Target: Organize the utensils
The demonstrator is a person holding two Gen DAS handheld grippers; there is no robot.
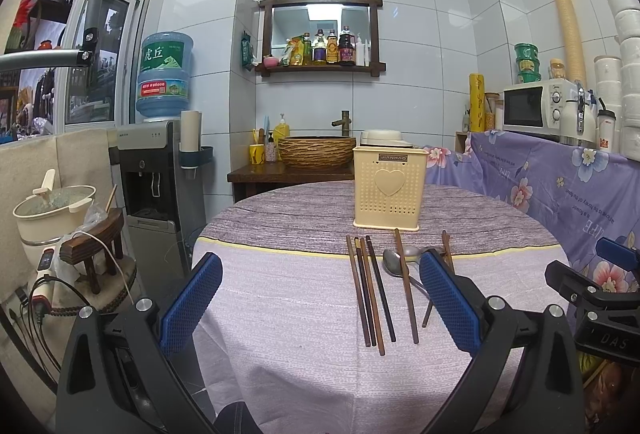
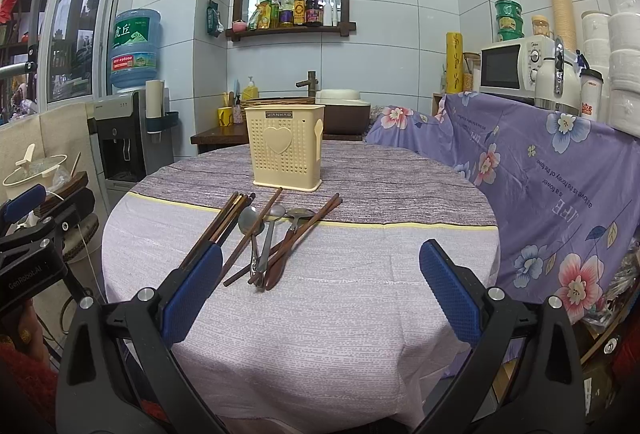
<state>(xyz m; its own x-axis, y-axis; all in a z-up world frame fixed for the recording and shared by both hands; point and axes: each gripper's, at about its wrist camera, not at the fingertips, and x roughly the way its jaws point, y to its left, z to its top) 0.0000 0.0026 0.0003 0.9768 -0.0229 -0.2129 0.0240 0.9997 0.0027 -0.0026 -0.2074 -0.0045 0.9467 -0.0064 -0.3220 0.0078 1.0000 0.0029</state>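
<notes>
Both grippers hang wide apart over the near part of the round table (image 2: pixel 360 334), and neither one holds or touches anything. Between the spread blue pads of the left gripper (image 1: pixel 320 294) lies a tight bundle of dark chopsticks (image 1: pixel 370 298), running straight away from it, with one lone chopstick (image 1: pixel 406 286) just to the right of the bundle. Past its right pad I can see a metal spoon (image 1: pixel 394 262) half tucked under that stick. The right gripper (image 2: pixel 320 286) has more bare cloth in front of it; ahead and to its left the spoons (image 2: pixel 256 230) and a few brown chopsticks (image 2: pixel 304 234) lie crossed in a loose heap. Beyond everything, straight ahead of both, stands the cream utensil holder (image 2: pixel 285 150), upright and seemingly empty (its inside is hidden from where the cameras sit).

Nothing looks sorted yet, so the first pick is the job in hand. I would go for the bundle with the left gripper: come down across the sticks near their middle, close on only one or two, and lift level so they do not swing. The crossed heap is trickier, since pulling one piece may drag the others, so take the topmost first. Drop each piece tip down into the holder without knocking it over.
</notes>
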